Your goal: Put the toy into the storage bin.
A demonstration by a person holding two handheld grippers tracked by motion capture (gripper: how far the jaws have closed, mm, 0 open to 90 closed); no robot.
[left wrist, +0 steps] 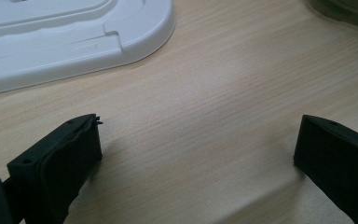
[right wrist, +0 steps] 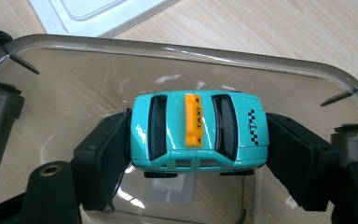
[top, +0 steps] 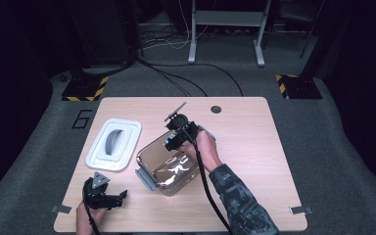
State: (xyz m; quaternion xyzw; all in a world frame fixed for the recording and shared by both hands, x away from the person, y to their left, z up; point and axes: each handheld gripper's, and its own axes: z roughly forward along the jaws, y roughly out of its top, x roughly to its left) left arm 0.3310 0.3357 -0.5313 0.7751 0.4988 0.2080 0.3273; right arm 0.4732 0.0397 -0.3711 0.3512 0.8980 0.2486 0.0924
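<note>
grey carpet floor [top: 323, 147], light wooden table [top: 254, 147], black cables [top: 186, 78], metal frame legs [top: 225, 29] behind.

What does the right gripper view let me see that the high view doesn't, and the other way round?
The right gripper view alone shows the toy taxi's yellow TAXI roof sign, its checker marks, and the two black jaws pressing its front and back ends. The high view alone shows the person's forearms, the left gripper resting open near the table's near edge, and the floor beyond. Both show the clear container under the right gripper and the white lid beside it.
</note>
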